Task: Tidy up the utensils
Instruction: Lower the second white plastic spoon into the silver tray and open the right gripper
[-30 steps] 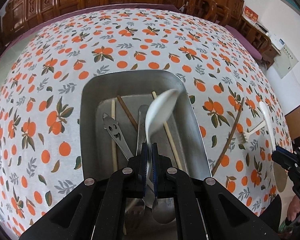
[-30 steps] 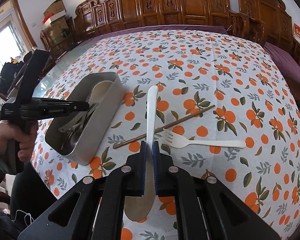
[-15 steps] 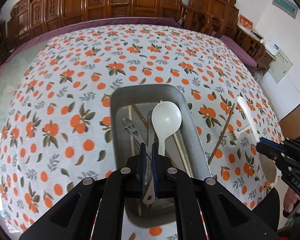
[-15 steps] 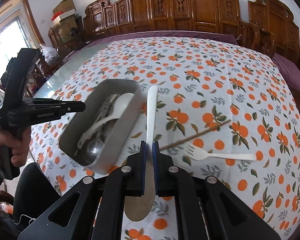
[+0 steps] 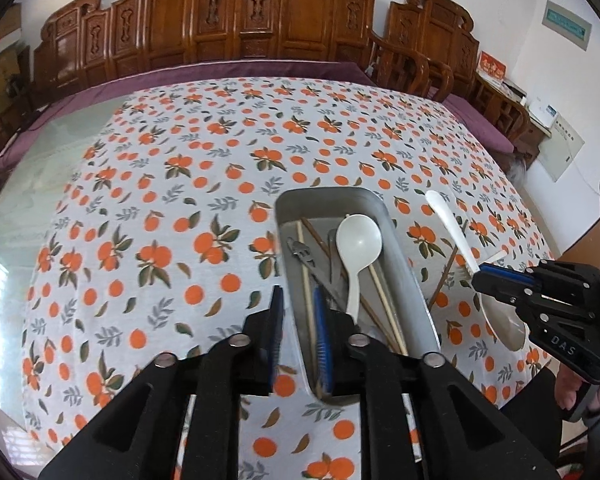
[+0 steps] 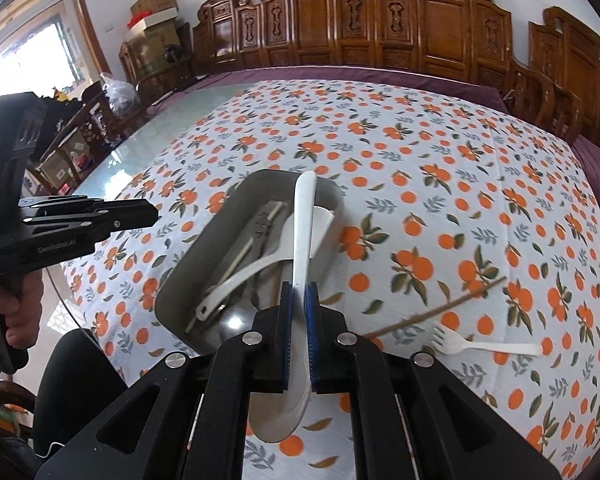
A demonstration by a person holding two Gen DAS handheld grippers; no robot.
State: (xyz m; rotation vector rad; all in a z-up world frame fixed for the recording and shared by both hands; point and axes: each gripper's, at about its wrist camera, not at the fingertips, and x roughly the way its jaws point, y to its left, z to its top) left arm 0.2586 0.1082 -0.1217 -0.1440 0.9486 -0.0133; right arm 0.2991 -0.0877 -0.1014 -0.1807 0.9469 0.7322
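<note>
**Right spoon over the tray, left jaws apart**

Your counter (image 5: 148,184) wears an orange-print cloth, carved wooden chairs (image 6: 440,24) lining its far side. Only your right view catches the window and stacked boxes (image 6: 156,4); only your left view shows the wall panel (image 5: 568,26). The metal tray (image 6: 188,272) sits on the cloth, holding a white ladle-spoon (image 5: 356,244), chopsticks and metal pieces. Your left hand-held gripper (image 5: 298,332) is released, one finger outside the tray wall, one inside. Your right hand-held gripper (image 6: 299,320) is clenched on a long white spoon (image 6: 303,216), handle reaching over the tray. A brown chopstick (image 6: 440,312) and white fork (image 6: 484,346) lie on the cloth, right of the tray.
</note>
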